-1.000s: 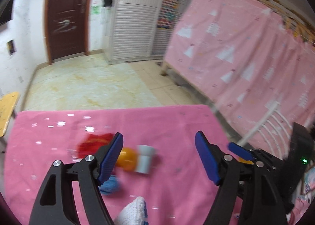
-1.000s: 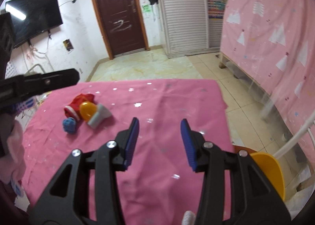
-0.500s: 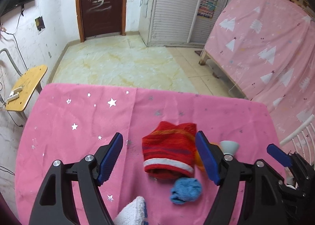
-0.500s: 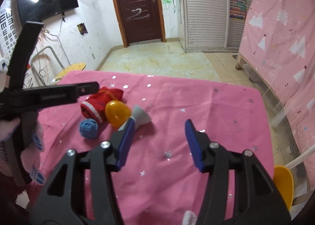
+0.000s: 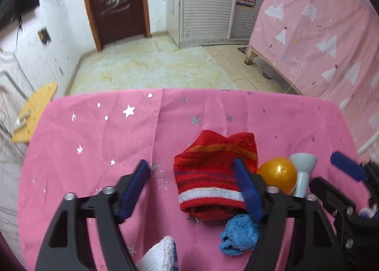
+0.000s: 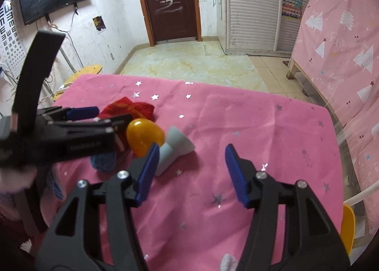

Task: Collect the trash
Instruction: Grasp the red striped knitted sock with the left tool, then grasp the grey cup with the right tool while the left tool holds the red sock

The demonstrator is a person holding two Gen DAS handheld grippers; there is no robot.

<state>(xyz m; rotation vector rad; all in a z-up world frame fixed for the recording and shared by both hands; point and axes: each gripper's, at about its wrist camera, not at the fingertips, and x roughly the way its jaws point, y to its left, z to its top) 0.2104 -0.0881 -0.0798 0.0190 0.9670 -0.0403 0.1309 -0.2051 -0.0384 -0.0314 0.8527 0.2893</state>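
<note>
A red striped sock (image 5: 210, 176) lies on the pink star cloth of the table (image 5: 94, 143). Beside it lie a yellow plastic egg (image 5: 278, 173), a grey funnel-shaped cup (image 5: 303, 171) on its side and a small blue knitted ball (image 5: 239, 233). My left gripper (image 5: 193, 185) is open, just above the cloth, with its right finger over the sock's right edge. My right gripper (image 6: 191, 171) is open and empty, to the right of the heap; its left finger is close to the grey cup (image 6: 176, 147). The egg (image 6: 144, 136), the sock (image 6: 130, 110) and the left gripper (image 6: 78, 114) show in the right wrist view.
A yellow bin (image 6: 348, 228) shows below the table's right edge. A low yellow stool (image 5: 35, 114) stands left of the table. A pink-draped bed (image 5: 319, 34) runs along the right. Tiled floor (image 5: 154, 67) and a brown door (image 5: 116, 3) lie beyond.
My left gripper has swung left and come in over the sock, which now sits between its fingers. My right gripper has moved closer to the grey cup and opened wider.
</note>
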